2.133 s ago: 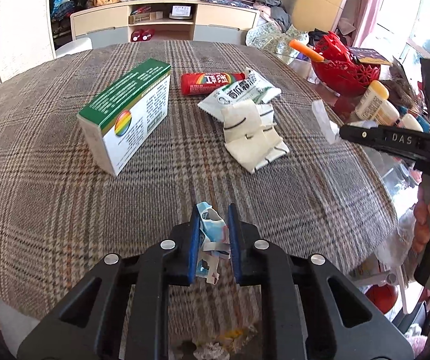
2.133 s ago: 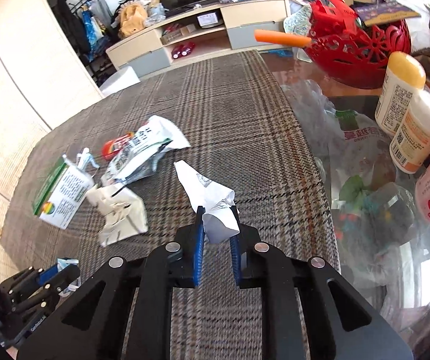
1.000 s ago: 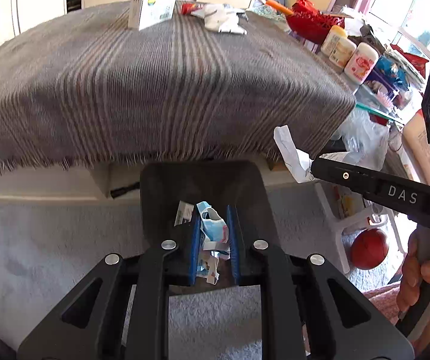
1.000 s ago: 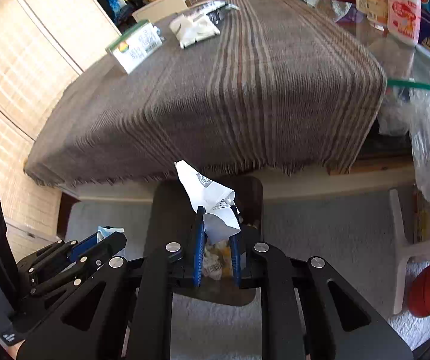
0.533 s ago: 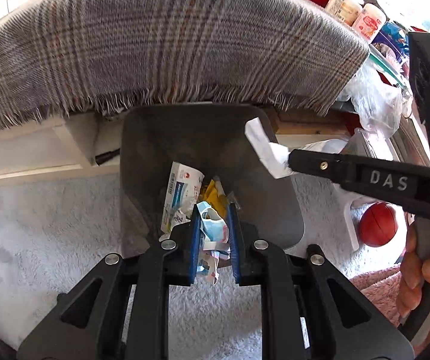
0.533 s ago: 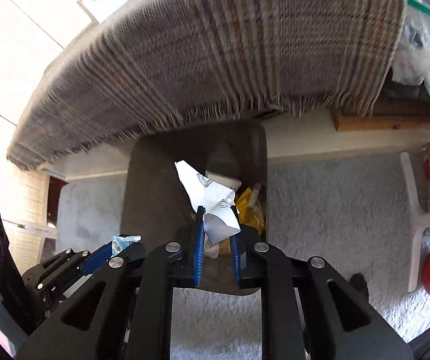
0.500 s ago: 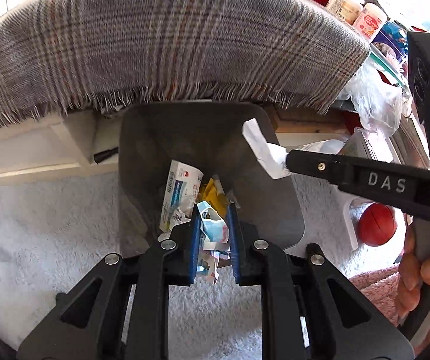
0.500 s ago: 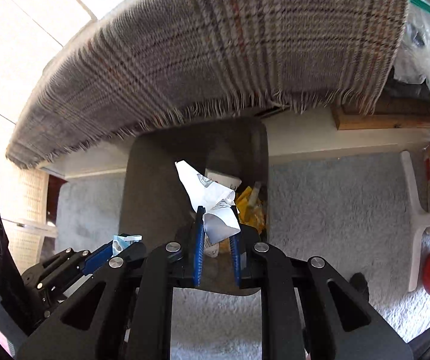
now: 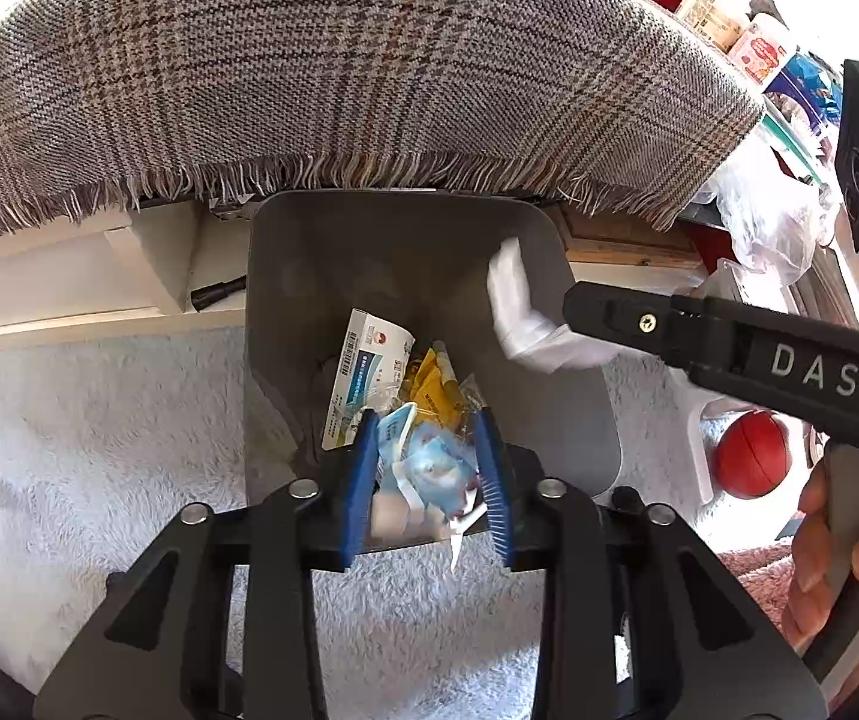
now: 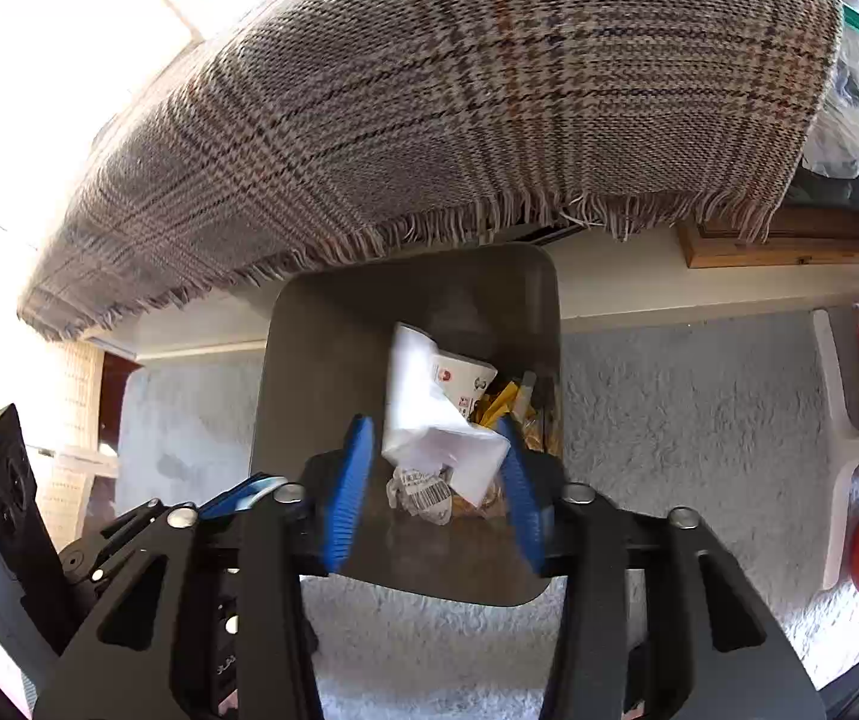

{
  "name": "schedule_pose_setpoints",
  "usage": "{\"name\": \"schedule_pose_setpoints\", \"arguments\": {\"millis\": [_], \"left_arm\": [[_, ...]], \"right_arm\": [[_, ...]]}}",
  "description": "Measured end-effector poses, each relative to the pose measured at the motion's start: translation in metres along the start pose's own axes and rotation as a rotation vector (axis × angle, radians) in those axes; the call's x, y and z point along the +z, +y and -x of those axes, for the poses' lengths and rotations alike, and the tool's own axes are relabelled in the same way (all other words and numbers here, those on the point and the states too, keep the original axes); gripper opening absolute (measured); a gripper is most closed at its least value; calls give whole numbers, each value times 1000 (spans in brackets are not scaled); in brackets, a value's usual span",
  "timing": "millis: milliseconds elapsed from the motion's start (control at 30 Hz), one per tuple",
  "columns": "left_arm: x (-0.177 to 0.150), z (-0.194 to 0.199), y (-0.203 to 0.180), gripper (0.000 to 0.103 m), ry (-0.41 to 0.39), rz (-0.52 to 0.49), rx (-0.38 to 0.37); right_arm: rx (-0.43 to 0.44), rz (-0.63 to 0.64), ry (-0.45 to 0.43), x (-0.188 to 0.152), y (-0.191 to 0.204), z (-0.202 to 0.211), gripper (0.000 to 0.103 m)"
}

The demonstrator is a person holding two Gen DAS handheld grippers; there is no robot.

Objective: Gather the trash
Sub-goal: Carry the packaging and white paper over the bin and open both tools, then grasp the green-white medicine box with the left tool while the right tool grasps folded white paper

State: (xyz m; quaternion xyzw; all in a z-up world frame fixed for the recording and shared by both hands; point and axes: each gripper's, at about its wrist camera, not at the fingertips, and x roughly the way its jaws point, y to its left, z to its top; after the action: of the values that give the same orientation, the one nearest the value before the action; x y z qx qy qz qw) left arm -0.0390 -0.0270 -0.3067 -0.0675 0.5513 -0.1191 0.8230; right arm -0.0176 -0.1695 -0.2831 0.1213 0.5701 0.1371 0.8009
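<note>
A dark grey trash bin (image 9: 321, 264) stands on the floor under the plaid-covered table edge; it also shows in the right wrist view (image 10: 321, 354). My left gripper (image 9: 429, 474) is open over the bin's near rim, and a crumpled blue and white wrapper (image 9: 429, 468) hangs loose between its pads. My right gripper (image 10: 435, 474) is open over the bin, and a crumpled white paper (image 10: 429, 420) sits loose between its pads. In the left wrist view the right gripper (image 9: 573, 312) reaches in from the right with the white paper (image 9: 519, 318) at its tip.
The bin holds a white and blue box (image 9: 363, 372), yellow wrappers (image 9: 435, 384) and a barcode scrap (image 10: 423, 492). The fringed plaid cloth (image 9: 369, 90) overhangs the bin's far side. A pale shaggy rug (image 9: 87, 450) covers the floor. A red ball (image 9: 747, 456) lies at the right.
Both grippers have opened over the bin. The blue wrapper and the white paper are released and slipping down between the pads. Both cameras have moved closer to the bin.
</note>
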Motion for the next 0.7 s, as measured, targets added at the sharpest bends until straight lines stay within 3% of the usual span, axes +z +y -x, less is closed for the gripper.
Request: {"name": "schedule_pose_setpoints", "arguments": {"millis": [133, 300, 367, 433, 700], "left_arm": [[0, 5, 3, 59, -23, 6, 24], [1, 12, 6, 80, -40, 4, 61], [0, 16, 7, 89, -50, 2, 73], [1, 21, 7, 91, -56, -4, 84], [19, 68, 15, 95, -103, 45, 99]], "right_arm": [[-4, -19, -17, 3, -6, 7, 50], [-19, -41, -56, 6, -11, 19, 72], [-35, -57, -77, 8, -14, 24, 89], [-50, -68, -85, 9, -16, 28, 96], [-2, -66, -130, 29, -2, 67, 96]]}}
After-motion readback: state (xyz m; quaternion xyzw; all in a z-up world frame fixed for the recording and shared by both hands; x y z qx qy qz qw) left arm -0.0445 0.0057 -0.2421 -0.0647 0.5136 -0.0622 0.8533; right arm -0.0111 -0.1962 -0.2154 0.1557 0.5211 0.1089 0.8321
